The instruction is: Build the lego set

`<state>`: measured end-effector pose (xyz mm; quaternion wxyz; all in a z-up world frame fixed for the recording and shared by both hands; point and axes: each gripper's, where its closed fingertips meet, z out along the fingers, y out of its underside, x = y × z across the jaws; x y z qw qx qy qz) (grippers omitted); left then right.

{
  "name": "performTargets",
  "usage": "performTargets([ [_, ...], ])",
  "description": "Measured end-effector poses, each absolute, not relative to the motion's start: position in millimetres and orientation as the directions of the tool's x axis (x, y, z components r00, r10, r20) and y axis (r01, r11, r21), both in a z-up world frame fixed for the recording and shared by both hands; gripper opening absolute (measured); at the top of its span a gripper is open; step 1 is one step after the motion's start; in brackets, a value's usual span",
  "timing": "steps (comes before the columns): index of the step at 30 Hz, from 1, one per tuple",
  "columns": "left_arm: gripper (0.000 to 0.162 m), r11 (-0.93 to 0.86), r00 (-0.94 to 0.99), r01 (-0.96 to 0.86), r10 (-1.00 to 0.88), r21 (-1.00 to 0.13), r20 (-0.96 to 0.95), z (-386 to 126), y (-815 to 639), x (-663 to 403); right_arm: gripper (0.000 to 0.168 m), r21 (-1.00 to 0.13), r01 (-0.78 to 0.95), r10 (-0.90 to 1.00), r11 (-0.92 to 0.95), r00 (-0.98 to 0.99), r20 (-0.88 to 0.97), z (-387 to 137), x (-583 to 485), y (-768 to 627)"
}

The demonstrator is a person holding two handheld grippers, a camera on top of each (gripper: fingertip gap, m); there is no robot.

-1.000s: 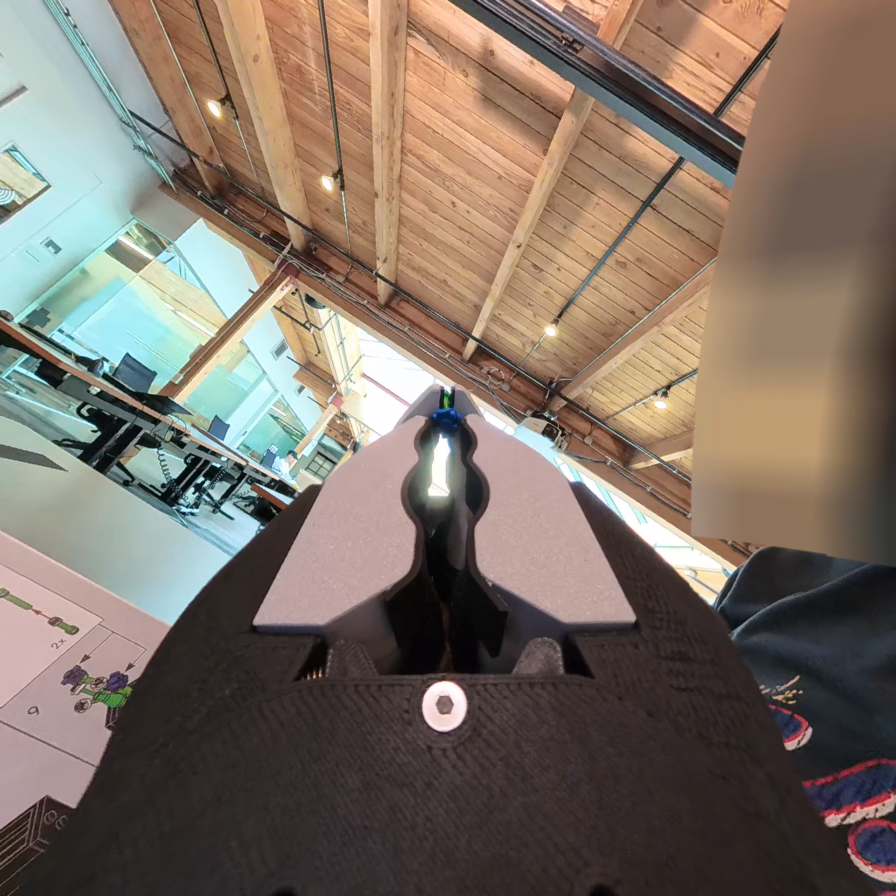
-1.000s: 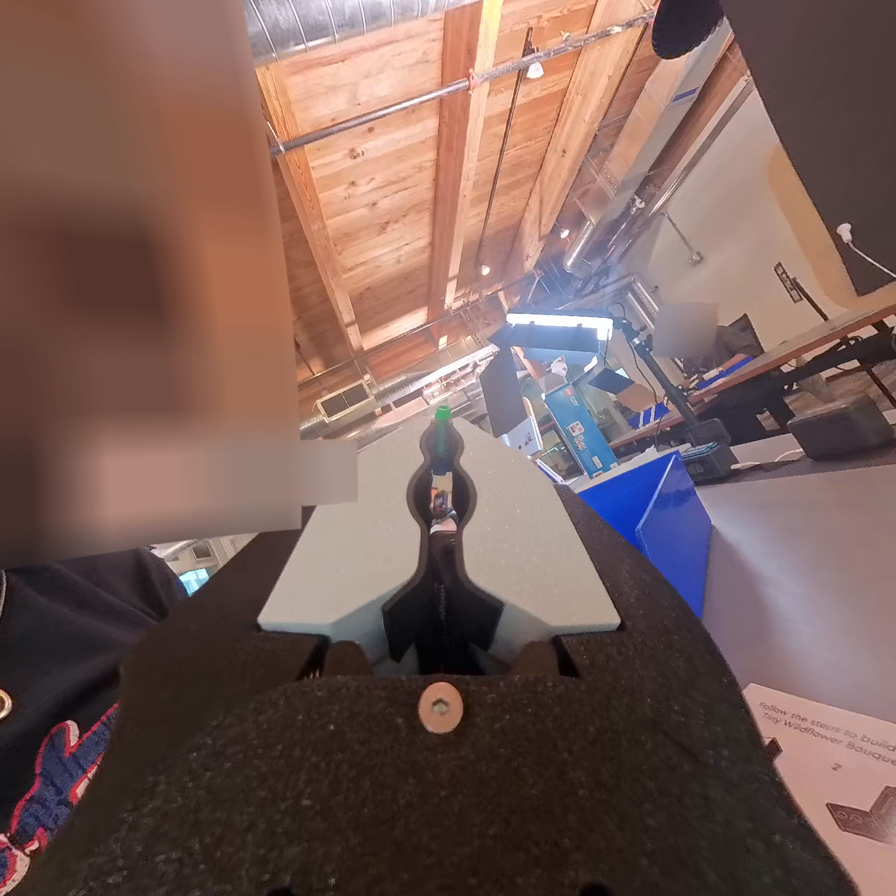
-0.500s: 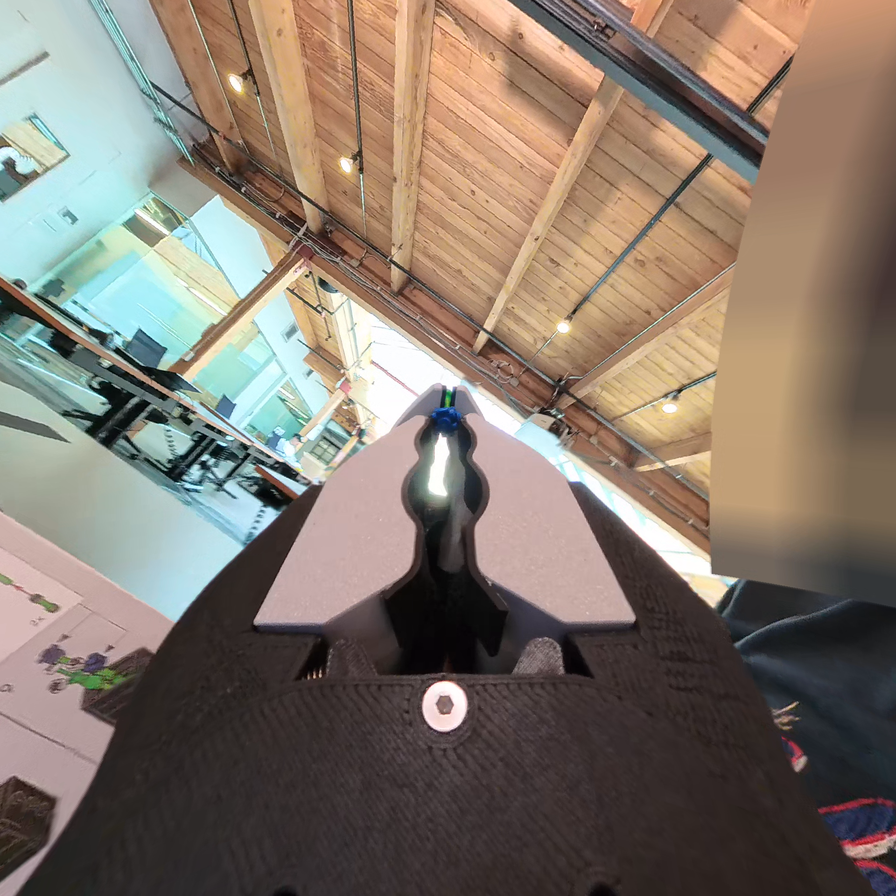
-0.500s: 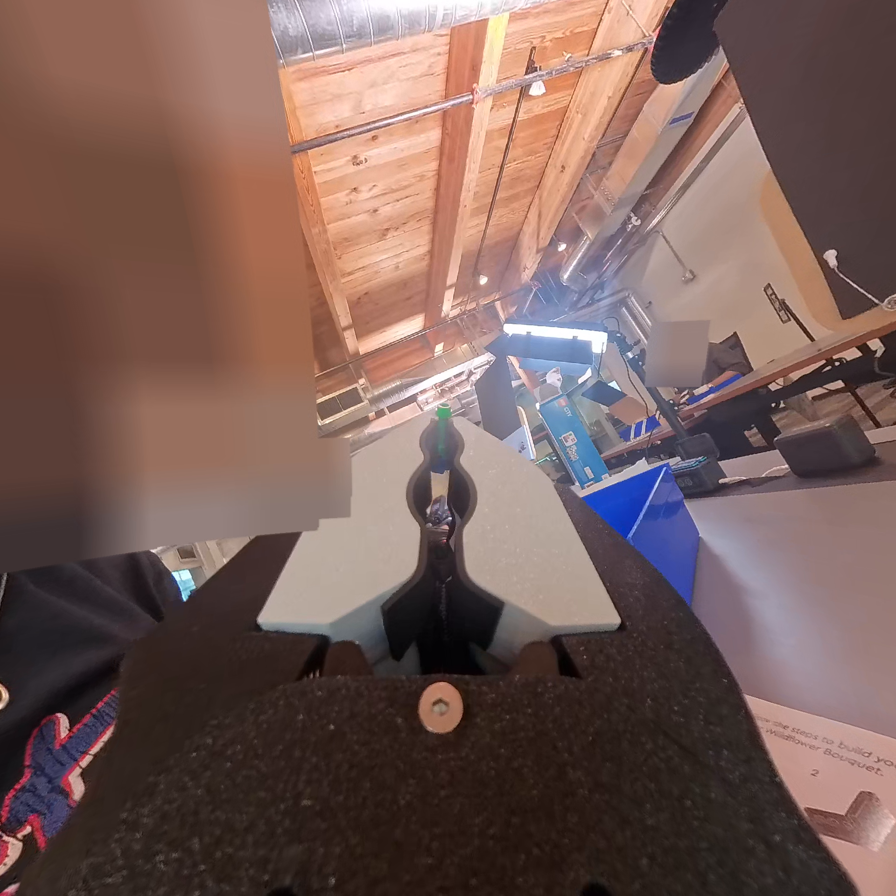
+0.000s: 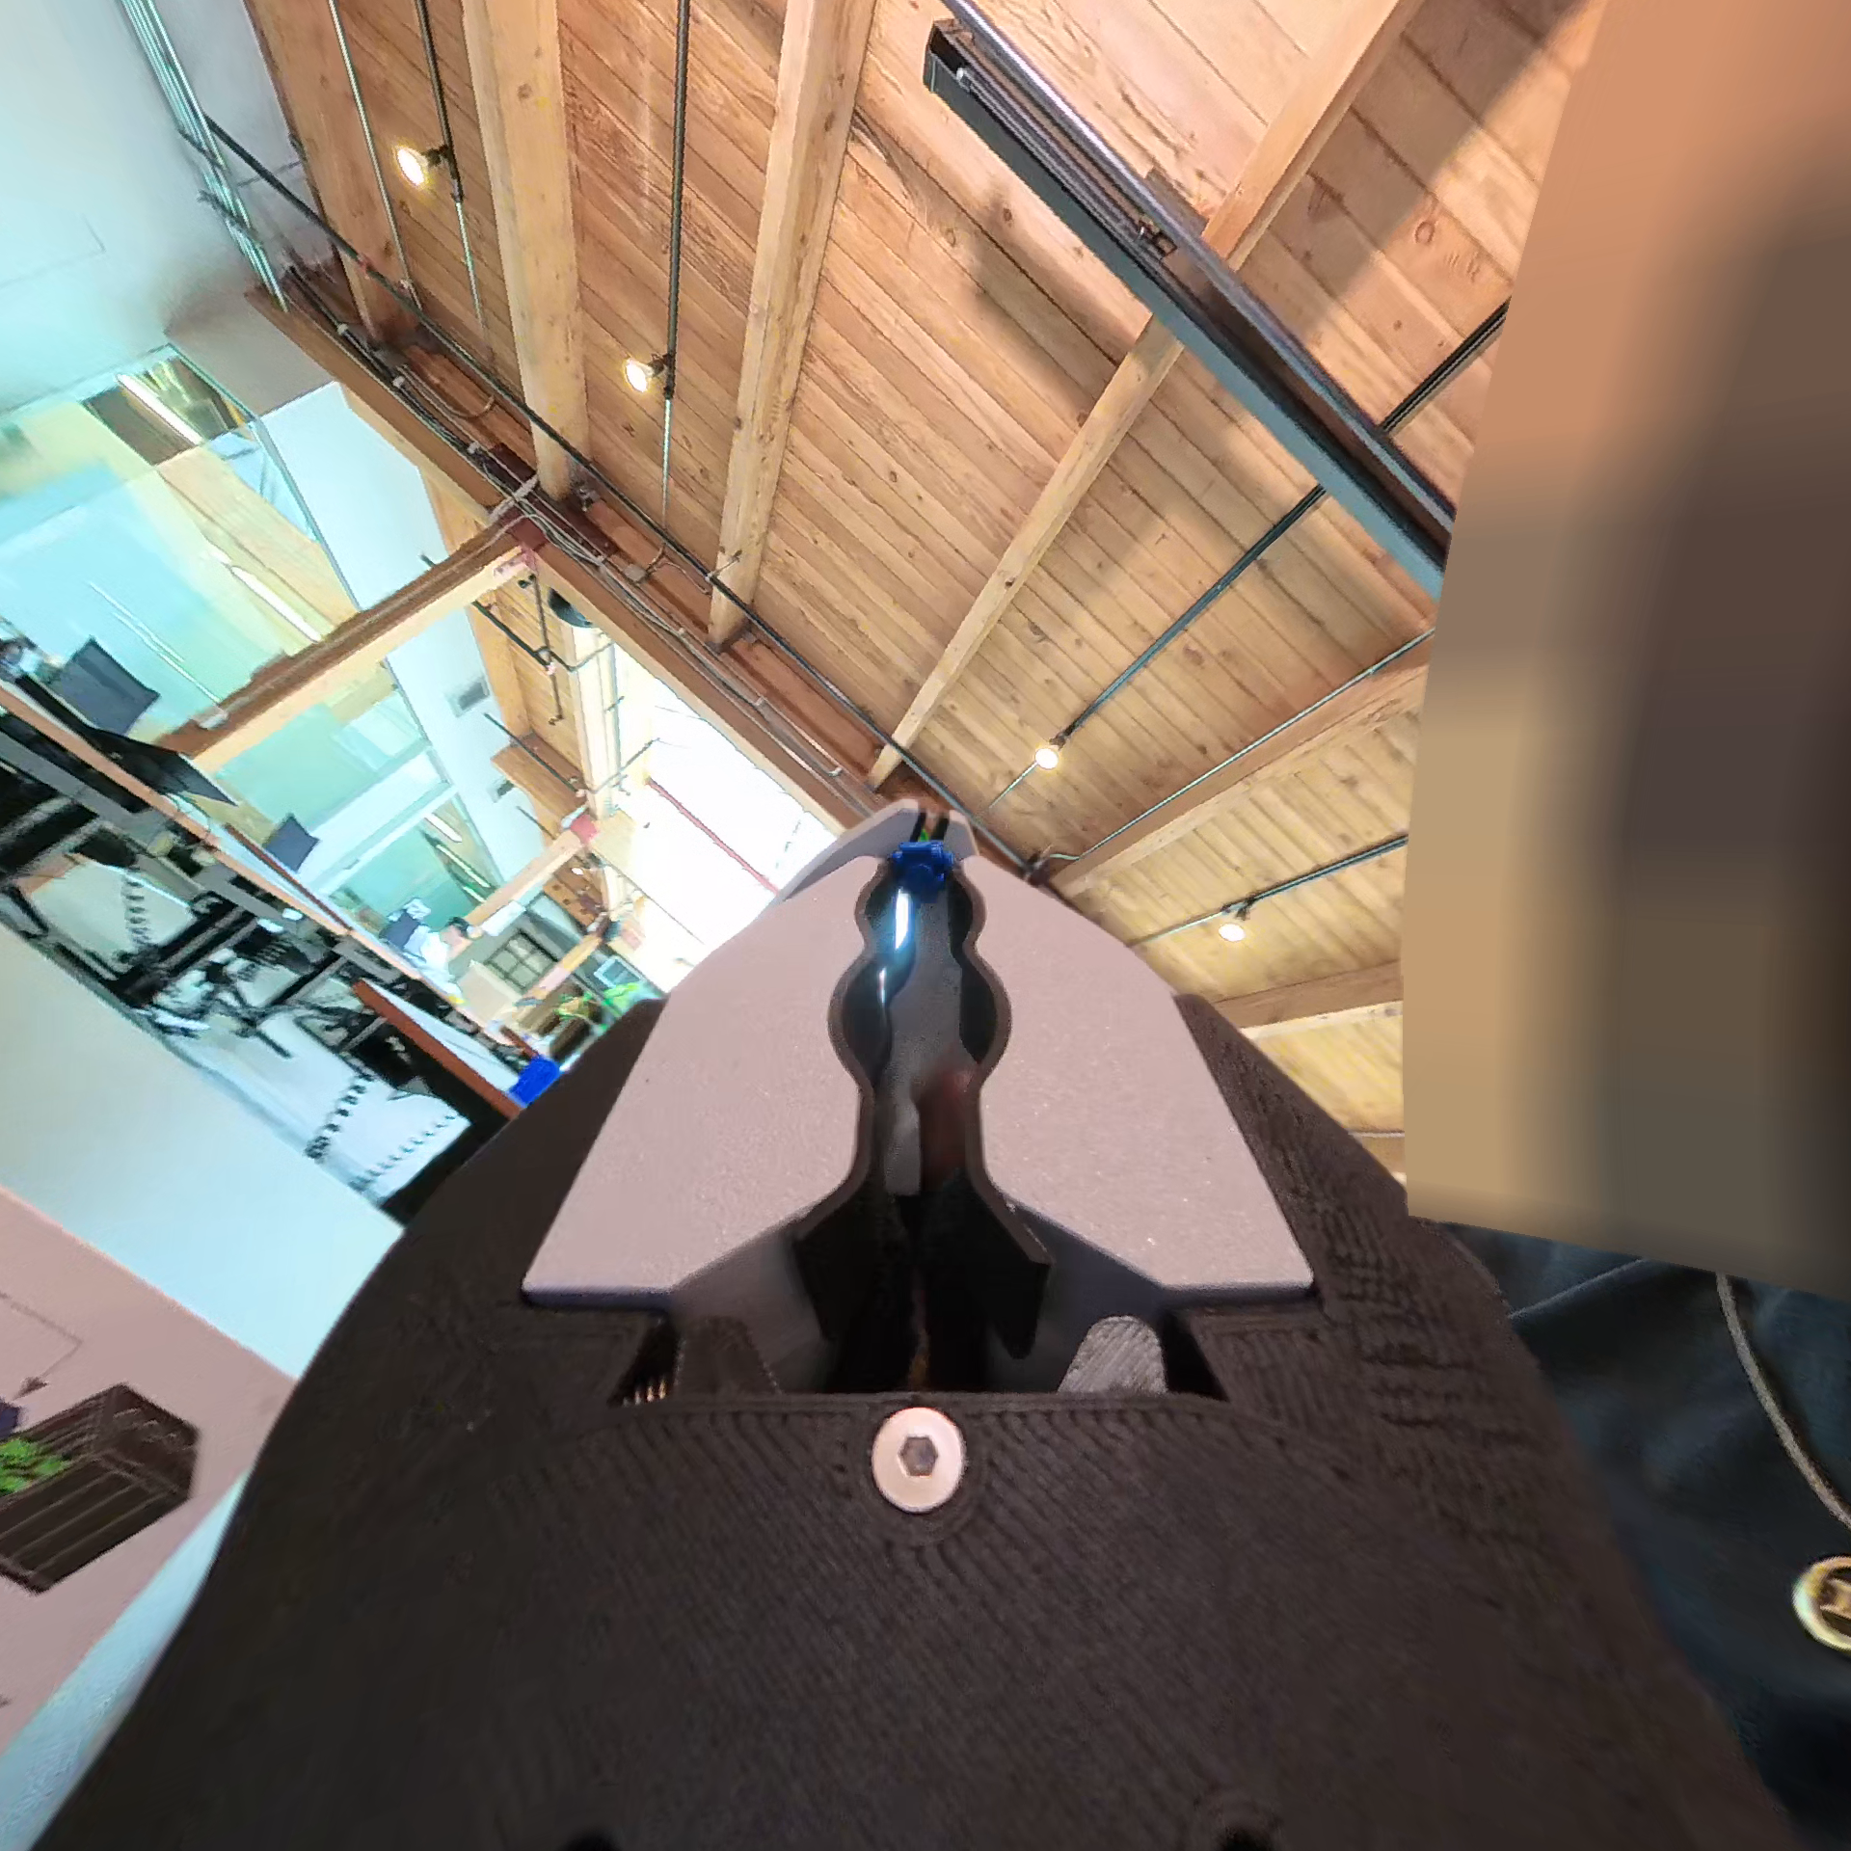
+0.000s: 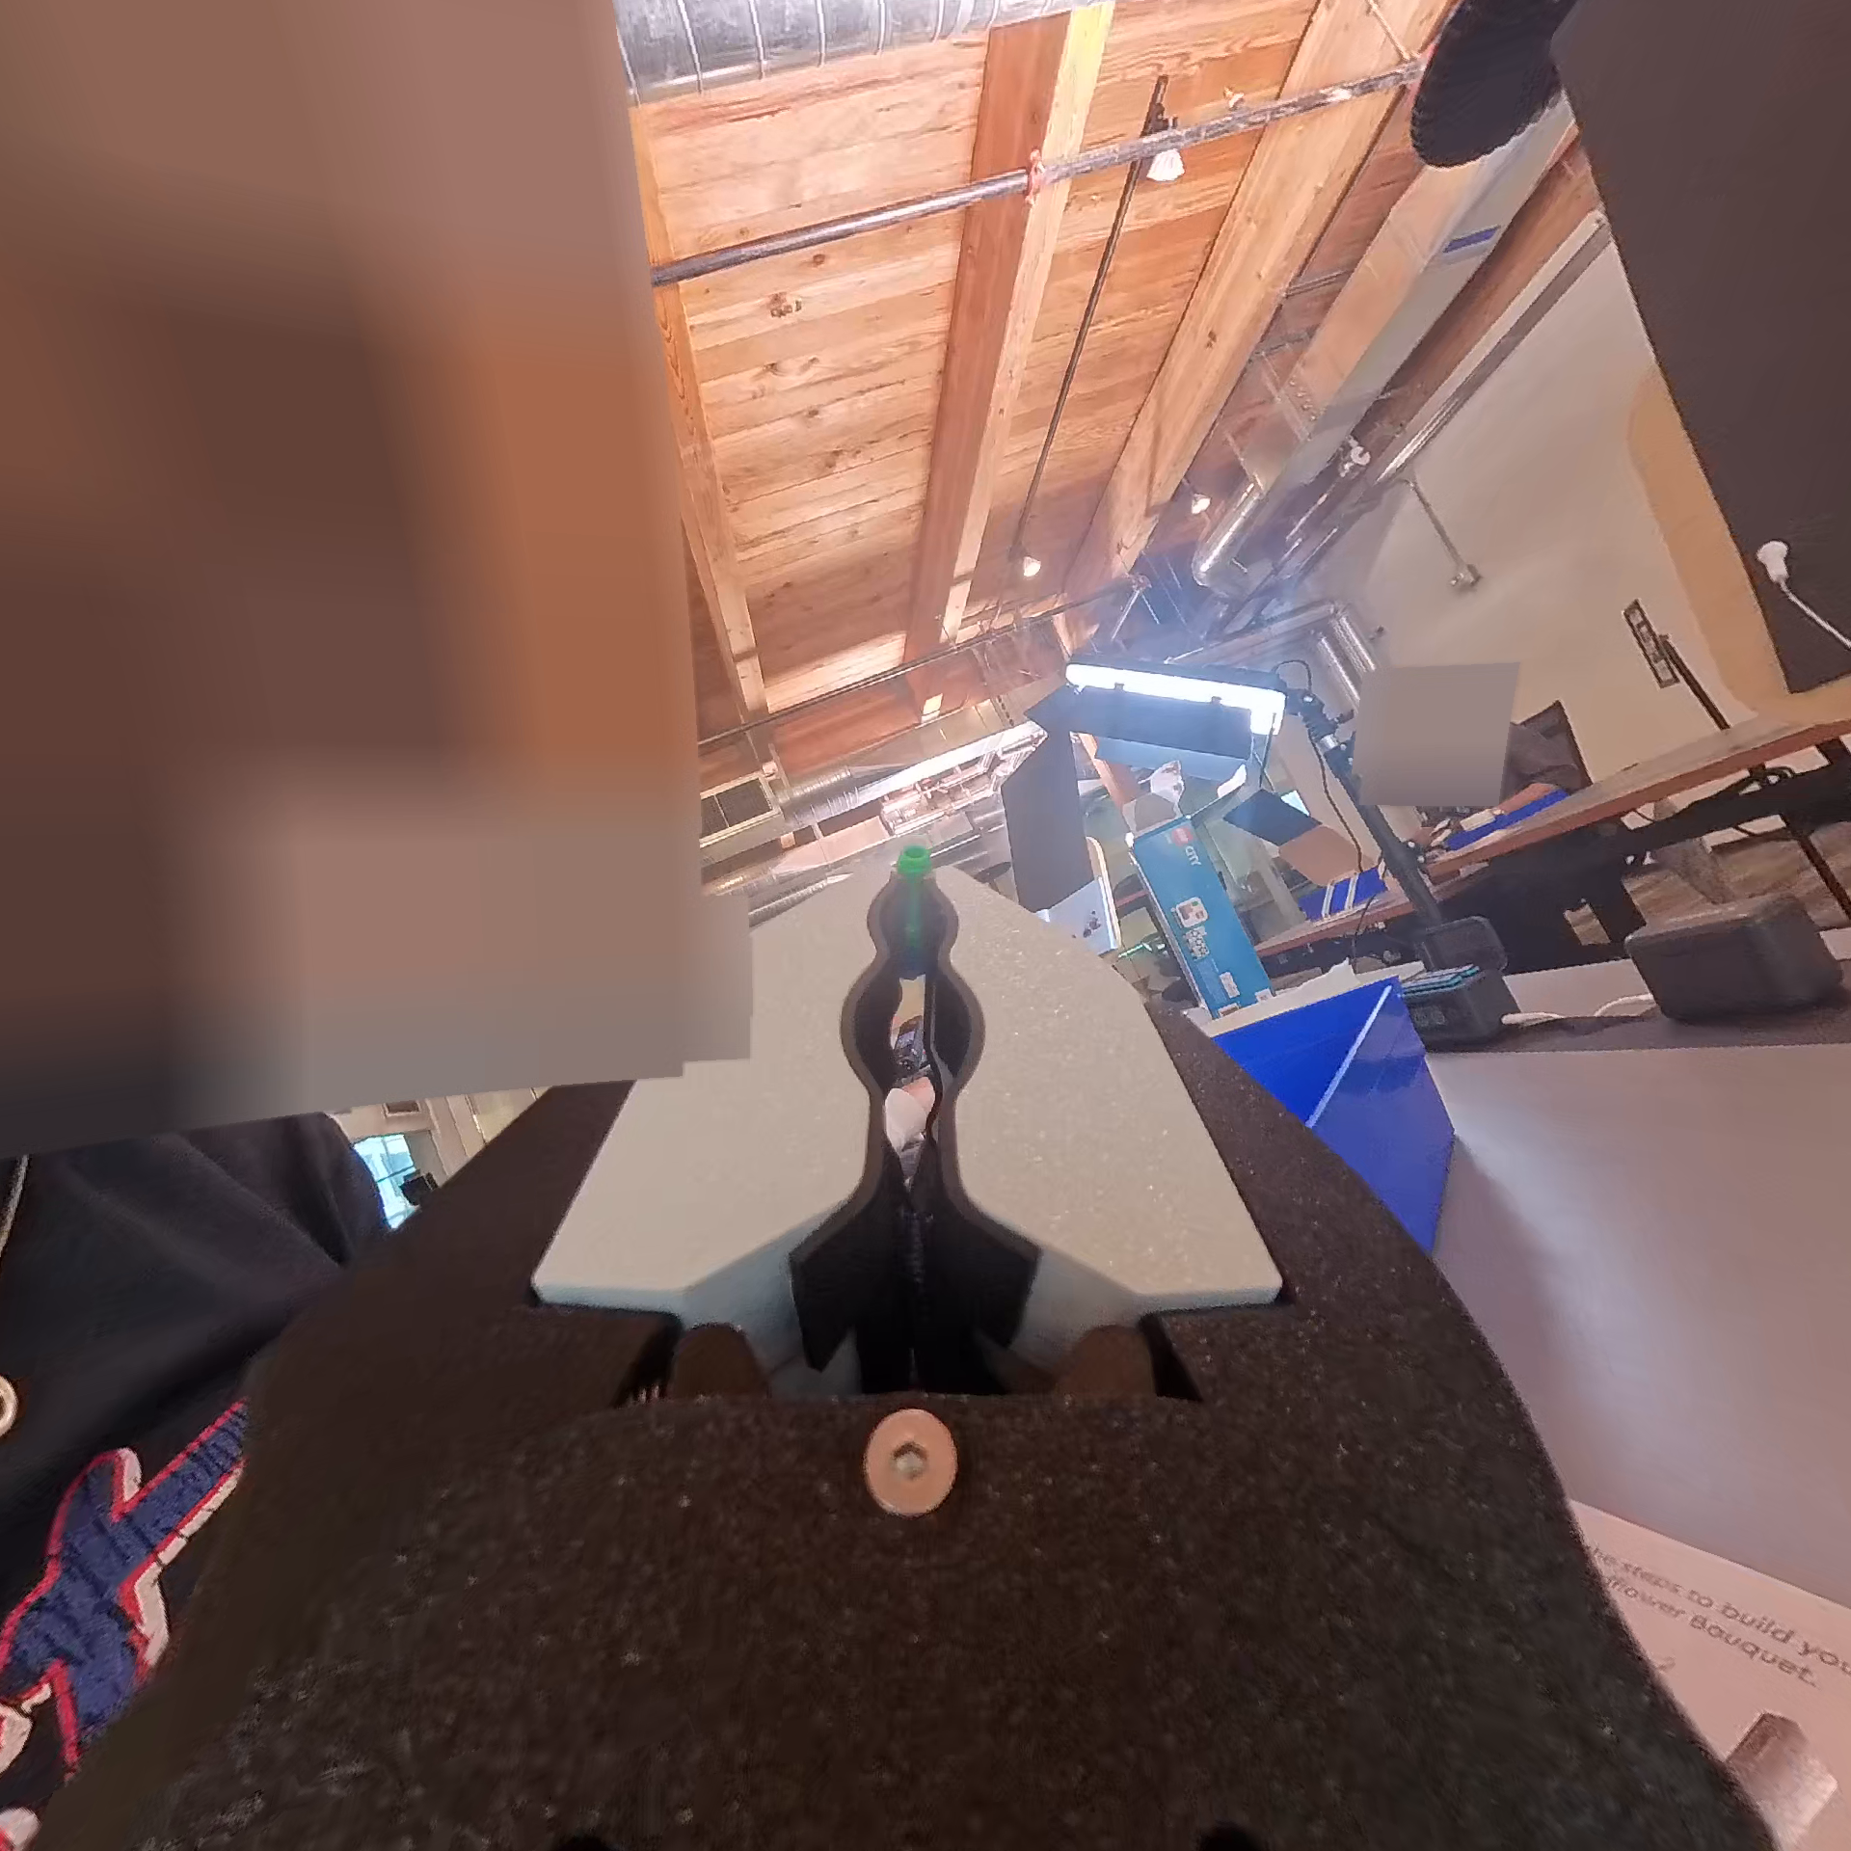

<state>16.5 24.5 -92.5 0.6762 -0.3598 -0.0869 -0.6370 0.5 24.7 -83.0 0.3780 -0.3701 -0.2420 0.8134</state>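
Both grippers point up toward the wooden ceiling. My left gripper (image 5: 927,846) is shut on a small blue lego piece (image 5: 919,861) with a thin green bit just past it at the fingertips. My right gripper (image 6: 913,886) is shut on a thin green lego stem (image 6: 911,869) whose round end sticks out past the fingertips. The rest of each piece is hidden between the fingers.
A white instruction sheet lies on the table at the lower left of the left wrist view (image 5: 90,1442) and at the lower right of the right wrist view (image 6: 1723,1643). A blue bin (image 6: 1342,1092) stands on the grey table. A person's dark jacket (image 5: 1693,1422) is close by. Both grippers' tips are close together, under 4 cm apart.
Both grippers have tilted and drifted slightly; the background shifted in both views. The instruction sheet slid toward the frame corners. Both grips are unchanged.
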Motion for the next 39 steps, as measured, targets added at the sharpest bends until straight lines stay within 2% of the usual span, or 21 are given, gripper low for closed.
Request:
performTargets([
  [5, 0.01, -0.114, 0.098, 0.941, -0.811, -0.32, 0.577, -88, 21, 18, 0.002, -0.705, -0.44, 0.817, -0.556, -0.448, -0.364, -79, 2, 21],
  [13, 0.009, 0.027, 0.434, 0.768, -0.757, -0.64, 0.489, -89, 20, 27, 0.004, -0.747, -0.381, 0.803, -0.545, -0.493, -0.335, -78, 10, 16],
  [19, 0.01, 0.017, 0.549, 0.618, -0.725, -0.786, 0.416, -96, 19, 33, 0.004, -0.811, -0.284, 0.796, -0.511, -0.512, -0.323, -85, 14, 12],
  [22, 0.009, 0.02, 0.565, 0.603, -0.716, -0.797, 0.409, -96, 18, 36, 0.004, -0.78, -0.31, 0.785, -0.544, -0.518, -0.341, -84, 17, 12],
  [32, 0.01, 0.037, 0.601, 0.557, -0.708, -0.83, 0.371, -101, 21, 39, 0.003, -0.788, -0.301, 0.789, -0.538, -0.509, -0.344, -89, 20, 16],
  [33, 0.01, 0.056, 0.616, 0.541, -0.706, -0.839, 0.349, -100, 22, 39, 0.006, -0.785, -0.297, 0.781, -0.544, -0.521, -0.344, -88, 21, 16],
  [35, 0.01, 0.102, 0.651, 0.491, -0.703, -0.865, 0.286, -100, 20, 40, 0.037, -0.776, -0.285, 0.774, -0.562, -0.512, -0.372, -89, 20, 22],
  [37, 0.01, 0.135, 0.697, 0.431, -0.679, -0.892, 0.233, -102, 20, 39, 0.04, -0.759, -0.311, 0.772, -0.572, -0.517, -0.37, -84, 28, 29],
  [39, 0.009, 0.169, 0.737, 0.378, -0.651, -0.91, 0.185, -104, 19, 36, 0.032, -0.769, -0.319, 0.784, -0.554, -0.51, -0.353, -83, 34, 32],
])
